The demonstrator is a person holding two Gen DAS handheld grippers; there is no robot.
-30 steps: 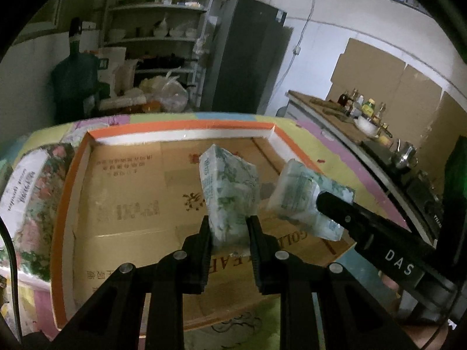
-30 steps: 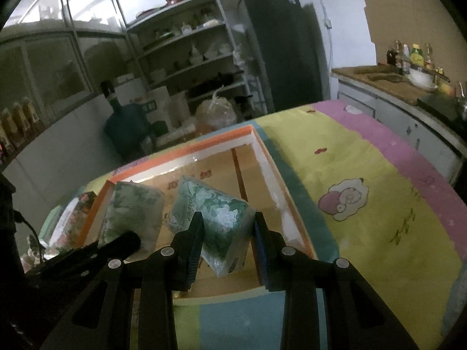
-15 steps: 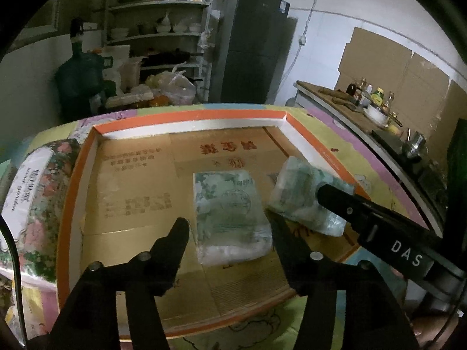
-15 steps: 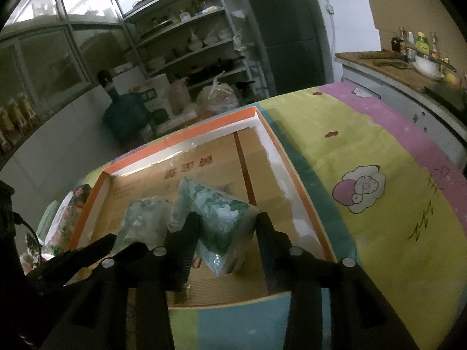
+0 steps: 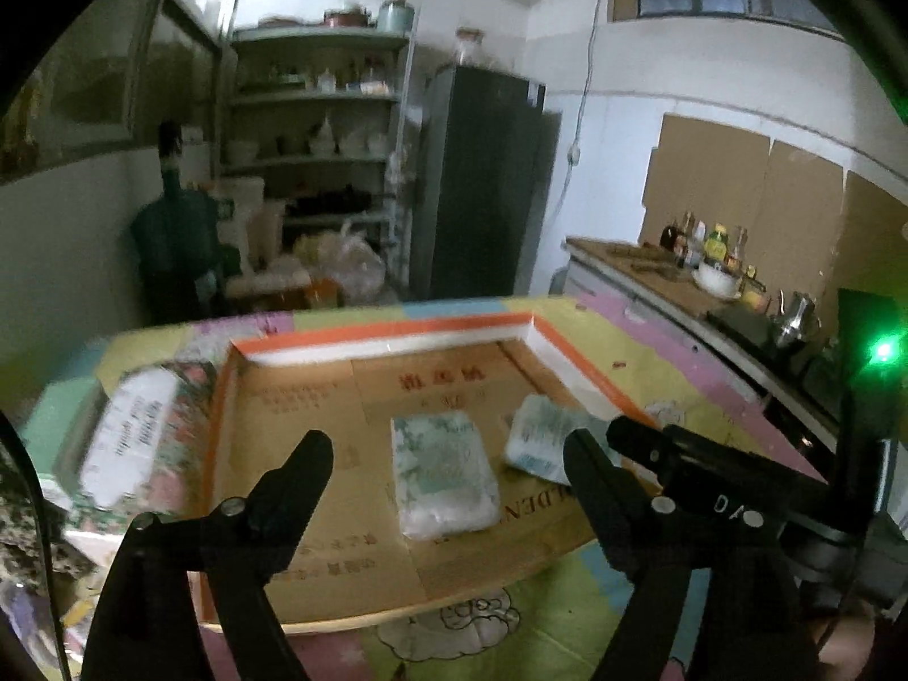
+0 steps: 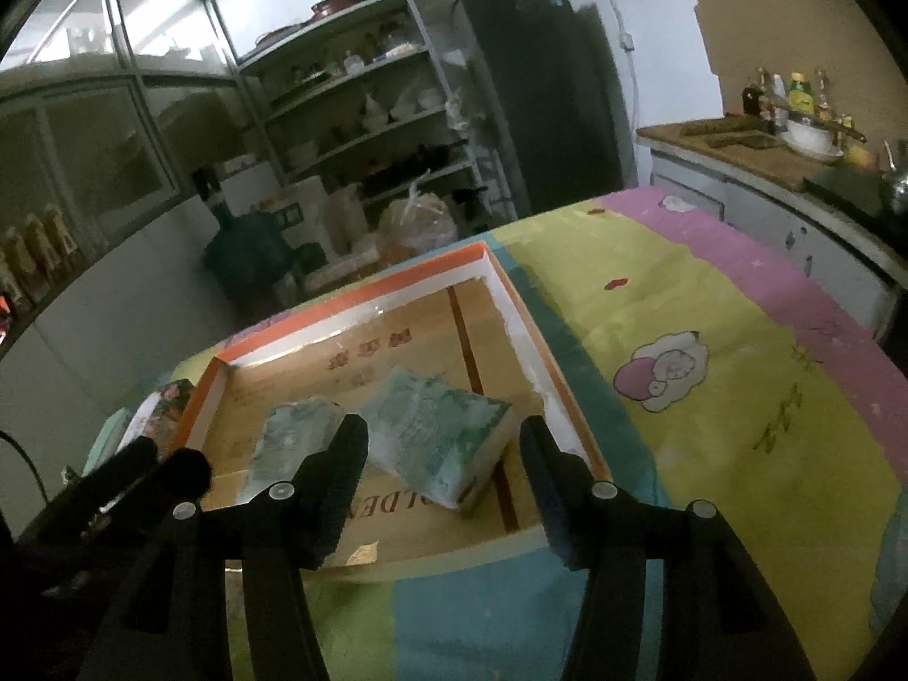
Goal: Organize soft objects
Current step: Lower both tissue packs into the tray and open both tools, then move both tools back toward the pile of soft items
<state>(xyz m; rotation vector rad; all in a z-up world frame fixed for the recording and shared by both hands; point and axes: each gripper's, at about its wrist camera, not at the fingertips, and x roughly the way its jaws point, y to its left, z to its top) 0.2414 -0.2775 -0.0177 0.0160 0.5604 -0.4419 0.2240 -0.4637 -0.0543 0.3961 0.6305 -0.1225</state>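
A: How many packs?

B: Two tissue packs in the tray point(image 5: 363, 340): left pack point(image 5: 442, 474) lying flat, right pack point(image 6: 434, 440) tilted. My left gripper point(image 5: 448, 454) and right gripper point(image 6: 442, 442) have both just been opening, nothing pinched. Right pack's near end is hidden in the left view.

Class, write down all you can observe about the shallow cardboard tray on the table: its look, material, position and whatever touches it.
The tray is a shallow open rectangle with an orange rim, white inner walls and a brown cardboard floor printed with red characters and dark lettering. It lies flat on a pastel cartoon-print tablecloth. Two soft green-patterned tissue packs lie inside, the right one tilted. A larger floral pack lies just outside its left wall.
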